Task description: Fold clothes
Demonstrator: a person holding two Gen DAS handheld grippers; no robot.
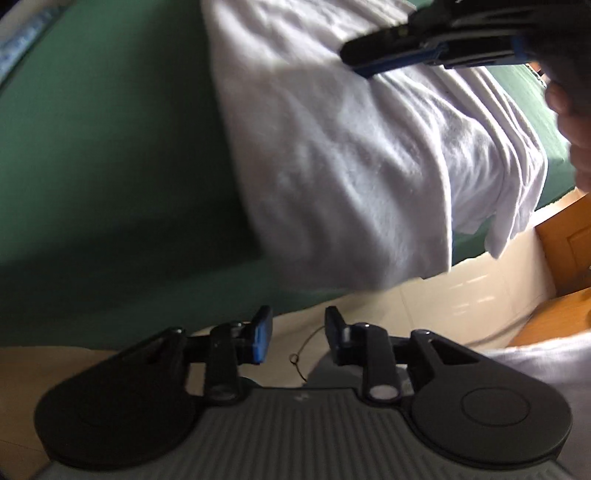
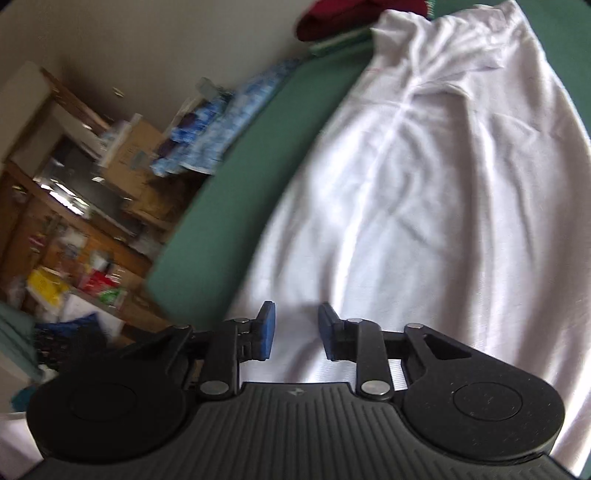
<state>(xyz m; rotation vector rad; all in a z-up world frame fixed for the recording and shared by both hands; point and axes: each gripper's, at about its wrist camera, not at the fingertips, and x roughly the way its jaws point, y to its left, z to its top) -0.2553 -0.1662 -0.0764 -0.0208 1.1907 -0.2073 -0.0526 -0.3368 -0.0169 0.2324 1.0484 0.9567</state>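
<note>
A white garment [image 1: 332,166] lies spread on a green surface [image 1: 110,147], and its near end hangs over the edge. In the left wrist view my left gripper [image 1: 298,336] is below that edge, open, with only floor showing between its blue pads. My right gripper [image 1: 352,57] reaches in from the top right, low over the cloth. In the right wrist view the garment [image 2: 424,184] stretches away, creased, on the green surface [image 2: 258,147]. My right gripper [image 2: 297,328] is over its near end. A gap shows between the pads, and they press on nothing.
A person's hand [image 1: 572,129] is at the right edge. Pale floor tiles [image 1: 443,288] and a wooden cabinet [image 1: 565,251] lie beyond the edge. Dark red clothing [image 2: 351,14] and a blue patterned cloth [image 2: 221,122] lie at the far side. Cluttered wooden shelves [image 2: 74,184] stand to the left.
</note>
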